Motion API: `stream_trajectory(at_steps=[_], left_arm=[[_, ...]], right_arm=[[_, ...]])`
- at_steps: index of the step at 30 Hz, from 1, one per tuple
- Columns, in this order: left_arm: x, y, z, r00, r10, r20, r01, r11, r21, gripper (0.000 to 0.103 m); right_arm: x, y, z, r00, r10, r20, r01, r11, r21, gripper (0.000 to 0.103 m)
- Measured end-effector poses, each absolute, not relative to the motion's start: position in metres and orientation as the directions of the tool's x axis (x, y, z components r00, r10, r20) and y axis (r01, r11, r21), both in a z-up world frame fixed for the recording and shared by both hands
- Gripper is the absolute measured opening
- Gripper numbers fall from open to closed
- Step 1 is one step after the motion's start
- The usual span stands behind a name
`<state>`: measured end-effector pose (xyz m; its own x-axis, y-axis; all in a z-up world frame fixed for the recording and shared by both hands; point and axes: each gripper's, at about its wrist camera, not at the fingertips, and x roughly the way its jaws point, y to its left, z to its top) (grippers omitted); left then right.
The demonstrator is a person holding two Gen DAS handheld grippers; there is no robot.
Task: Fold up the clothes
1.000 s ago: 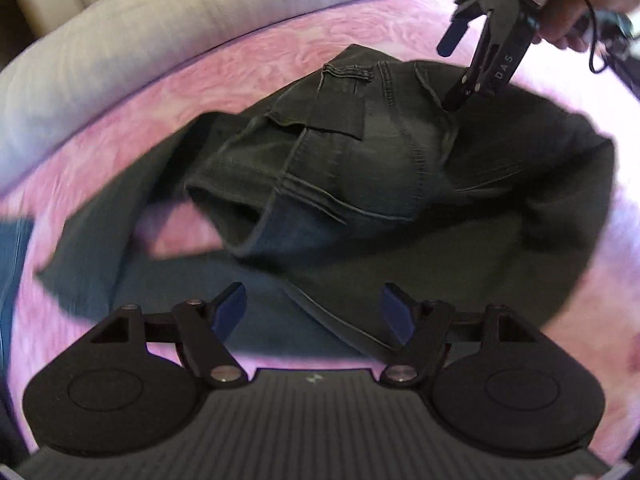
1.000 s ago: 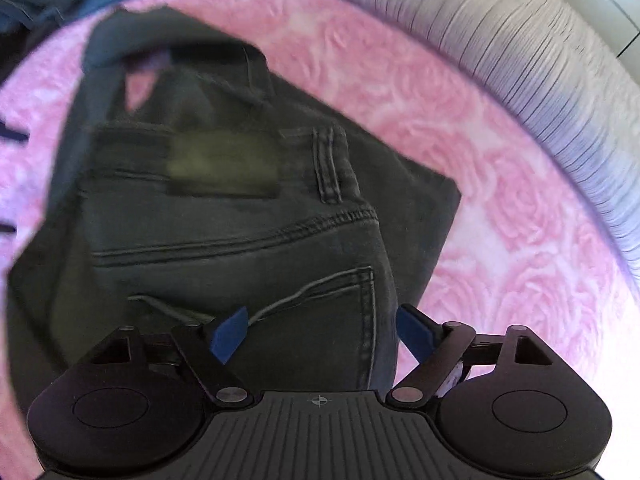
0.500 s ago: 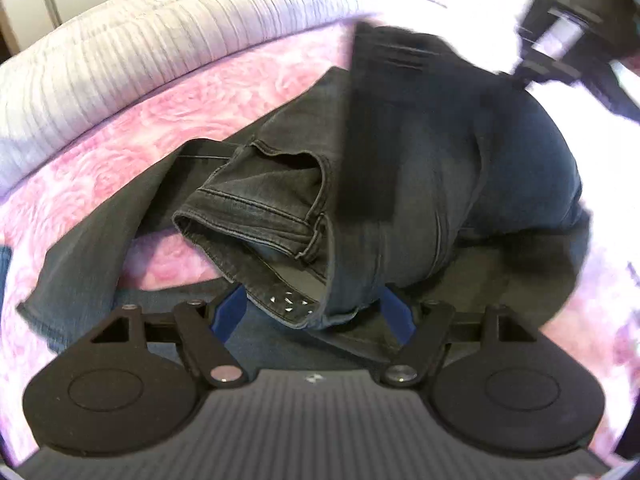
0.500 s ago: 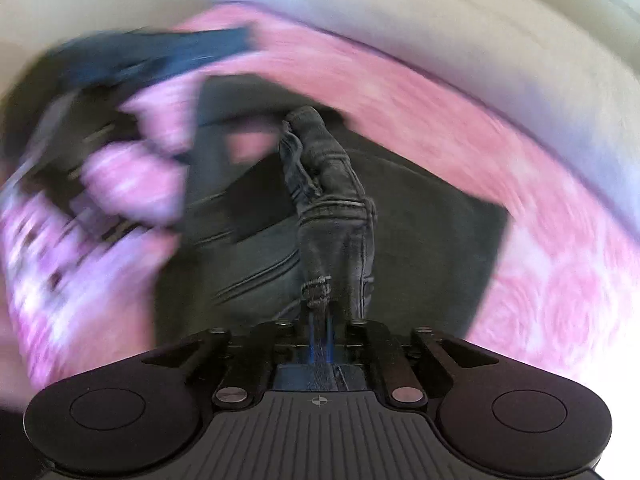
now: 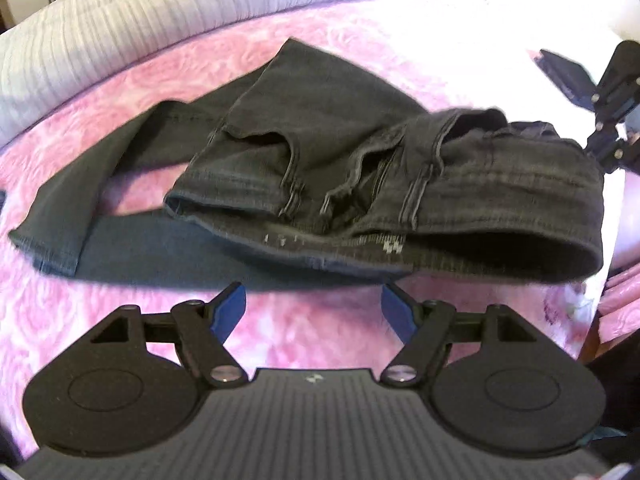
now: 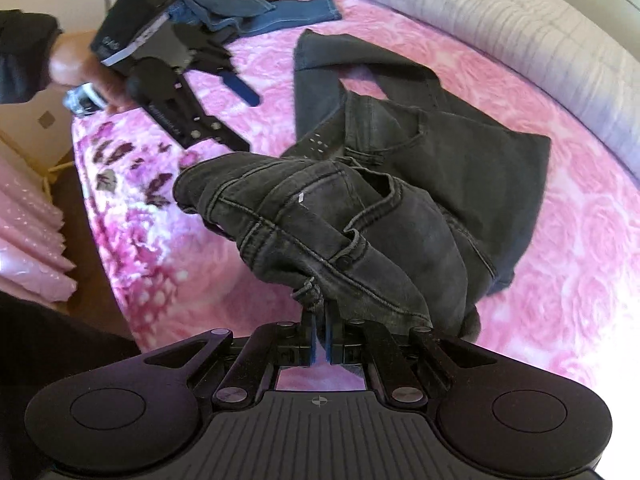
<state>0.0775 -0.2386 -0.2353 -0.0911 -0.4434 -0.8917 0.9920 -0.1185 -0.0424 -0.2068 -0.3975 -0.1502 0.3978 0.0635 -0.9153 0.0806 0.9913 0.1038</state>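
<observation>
Dark grey jeans [image 5: 320, 152] lie crumpled on a pink rose-patterned bedspread [image 5: 304, 332]; their waistband is lifted at the right. My left gripper [image 5: 314, 310] is open and empty, just in front of the waistband's near edge. My right gripper [image 6: 320, 336] is shut on the waistband of the jeans [image 6: 328, 232] and holds it up off the bed. The right gripper also shows at the right edge of the left wrist view [image 5: 604, 128]. The left gripper shows open at the upper left of the right wrist view [image 6: 224, 92].
A pale grey ribbed bolster [image 5: 152, 28] runs along the far side of the bed. Blue jeans [image 6: 264, 16] lie at the far end of the bedspread. The bed's edge and a pink pleated skirt [image 6: 28, 232] are at the left in the right wrist view.
My right gripper has shut on the jeans' waistband and lifted it toward the right. My left gripper has drawn back and stays open.
</observation>
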Motion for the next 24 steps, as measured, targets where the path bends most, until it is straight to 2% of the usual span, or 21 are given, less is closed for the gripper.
stream_trajectory(at_steps=[5,10,12,18,20,22,24], left_arm=[[0.072,-0.247,-0.252,-0.013,-0.435,-0.9,0.978,-0.194,0.08,0.072],[0.067,-0.273,-0.286,0.007,-0.437,-0.9,0.89,-0.407,0.204,0.074],[0.069,-0.28,-0.292,-0.012,-0.436,-0.9,0.845,-0.486,0.225,0.074],[0.119,-0.316,-0.278,-0.183,-0.349,-0.919,0.817,-0.574,0.056,0.075],[0.137,-0.33,-0.272,-0.208,-0.323,-0.923,0.801,-0.599,0.029,0.075],[0.153,-0.351,-0.269,-0.197,-0.345,-0.918,0.823,-0.566,0.036,0.076],[0.168,-0.378,-0.271,-0.189,-0.371,-0.909,0.865,-0.501,0.024,0.081]], right_arm=[[-0.208,-0.39,-0.167,0.412,0.018,-0.911,0.092,0.994,0.061,0.004],[-0.202,-0.369,-0.182,0.404,-0.038,-0.914,0.051,0.999,-0.019,0.008],[-0.2,-0.363,-0.184,0.391,-0.066,-0.918,0.038,0.998,-0.055,0.023],[-0.218,-0.371,-0.183,0.351,-0.091,-0.932,0.183,0.983,-0.027,0.054],[-0.224,-0.378,-0.184,0.329,-0.069,-0.942,0.259,0.966,0.02,0.057],[-0.231,-0.388,-0.186,0.351,-0.011,-0.936,0.366,0.922,0.127,0.06],[-0.237,-0.399,-0.188,0.397,0.054,-0.916,0.471,0.844,0.254,0.068]])
